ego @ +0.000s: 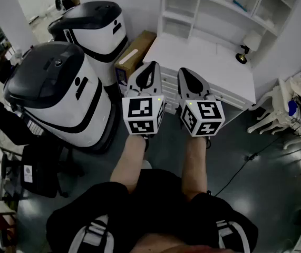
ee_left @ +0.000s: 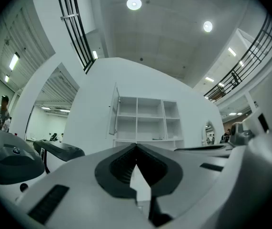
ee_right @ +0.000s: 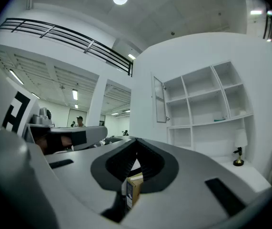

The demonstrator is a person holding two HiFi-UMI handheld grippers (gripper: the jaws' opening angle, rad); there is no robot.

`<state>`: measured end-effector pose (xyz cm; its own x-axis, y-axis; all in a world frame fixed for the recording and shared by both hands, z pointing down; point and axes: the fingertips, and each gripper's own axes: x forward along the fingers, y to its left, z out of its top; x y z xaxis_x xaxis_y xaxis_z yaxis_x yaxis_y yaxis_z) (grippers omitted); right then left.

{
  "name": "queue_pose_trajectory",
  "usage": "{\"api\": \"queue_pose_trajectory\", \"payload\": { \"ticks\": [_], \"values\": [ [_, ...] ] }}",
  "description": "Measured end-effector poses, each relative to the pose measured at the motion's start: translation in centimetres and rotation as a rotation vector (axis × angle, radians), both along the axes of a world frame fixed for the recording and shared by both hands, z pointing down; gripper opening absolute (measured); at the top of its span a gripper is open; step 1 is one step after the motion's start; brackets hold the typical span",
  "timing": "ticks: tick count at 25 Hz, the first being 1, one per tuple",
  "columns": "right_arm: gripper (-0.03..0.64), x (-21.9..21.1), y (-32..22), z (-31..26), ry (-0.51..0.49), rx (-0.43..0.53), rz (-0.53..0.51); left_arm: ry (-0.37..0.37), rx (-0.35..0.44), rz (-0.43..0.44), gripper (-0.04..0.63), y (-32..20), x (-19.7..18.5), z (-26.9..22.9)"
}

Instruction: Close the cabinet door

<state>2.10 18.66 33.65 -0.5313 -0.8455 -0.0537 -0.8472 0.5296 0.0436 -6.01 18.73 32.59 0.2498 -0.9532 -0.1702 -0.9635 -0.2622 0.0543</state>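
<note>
A white shelf cabinet [ego: 219, 4] stands on a white desk ahead of me. Its narrow door [ee_left: 113, 109] at the upper left hangs open, swung outward; the right gripper view shows the door [ee_right: 159, 99] edge-on beside the empty shelves. Both grippers are held side by side at waist height, pointing at the cabinet and well short of it. My left gripper [ego: 151, 65] is shut with nothing in it, its tips meeting [ee_left: 136, 146]. My right gripper [ego: 184, 70] is likewise shut and empty [ee_right: 136, 140].
Two big white-and-black machines [ego: 60, 88] [ego: 95, 28] crowd the left side. A brown cardboard box [ego: 134, 54] lies on the floor against the desk [ego: 203, 62]. A small lamp [ego: 242, 54] sits on the desk; a white chair [ego: 277, 109] and a floor cable [ego: 245, 162] are at right.
</note>
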Motion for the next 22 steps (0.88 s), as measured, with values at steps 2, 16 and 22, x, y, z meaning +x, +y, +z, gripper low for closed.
{"api": "queue_pose_trajectory", "payload": {
  "ticks": [2, 16, 22],
  "values": [
    [0.018, -0.2, -0.1, 0.0, -0.009, 0.006, -0.003, 0.001, -0.005, 0.000, 0.011, -0.2, -0.1, 0.1],
    [0.018, -0.9, -2.1, 4.5, -0.080, -0.087, -0.010, 0.010, -0.077, -0.021, 0.011, -1.7, -1.5, 3.5],
    [0.018, -0.3, -5.1, 4.6, -0.117, -0.084, 0.033, 0.020, -0.077, 0.001, 0.011, -4.4, -1.9, 3.9]
  ]
}}
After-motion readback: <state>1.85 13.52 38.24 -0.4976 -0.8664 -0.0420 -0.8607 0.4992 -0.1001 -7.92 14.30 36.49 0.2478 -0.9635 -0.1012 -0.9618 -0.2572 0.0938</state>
